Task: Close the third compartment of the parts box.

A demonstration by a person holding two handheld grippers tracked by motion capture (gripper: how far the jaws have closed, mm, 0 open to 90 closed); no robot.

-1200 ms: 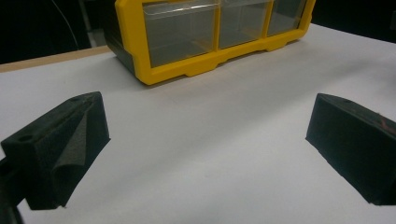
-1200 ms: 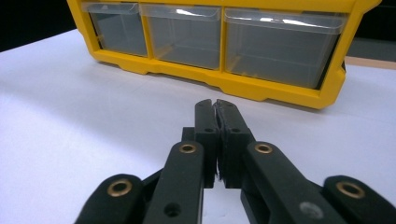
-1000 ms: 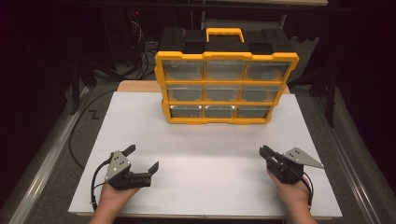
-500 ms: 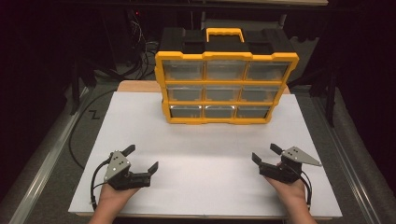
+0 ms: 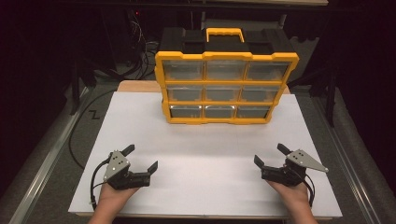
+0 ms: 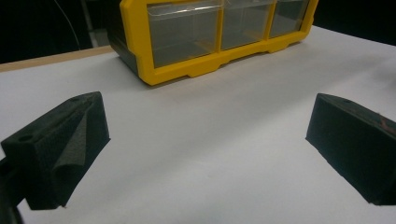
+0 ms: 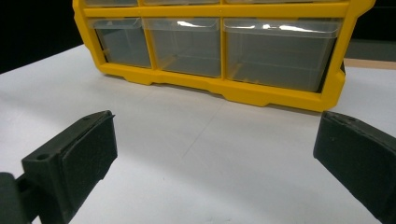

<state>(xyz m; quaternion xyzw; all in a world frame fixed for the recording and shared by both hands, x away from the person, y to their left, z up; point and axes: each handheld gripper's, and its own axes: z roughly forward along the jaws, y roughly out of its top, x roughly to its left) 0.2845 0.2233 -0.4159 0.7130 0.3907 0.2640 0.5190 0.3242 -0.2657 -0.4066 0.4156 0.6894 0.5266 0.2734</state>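
A yellow and black drawer organizer with a yellow carry handle and three rows of clear drawers stands upright at the back of the white board. All its drawers look pushed in. At the front left, my left gripper rests on the board with its jaws wide open and nothing between them. It faces the organizer from a distance. My right gripper sits at the front right. Its jaws have just been opening and stand wide apart with only bare board between them. The organizer's bottom row lies ahead of it.
A black cable loops over the grey surface left of the board. Metal rails run along both sides. A strip of wooden tabletop shows behind the board's left rear corner. Dark equipment and wires stand behind the organizer.
The right gripper's jaws went from shut to wide open, with nothing in them. The left gripper and the organizer stayed as they were.
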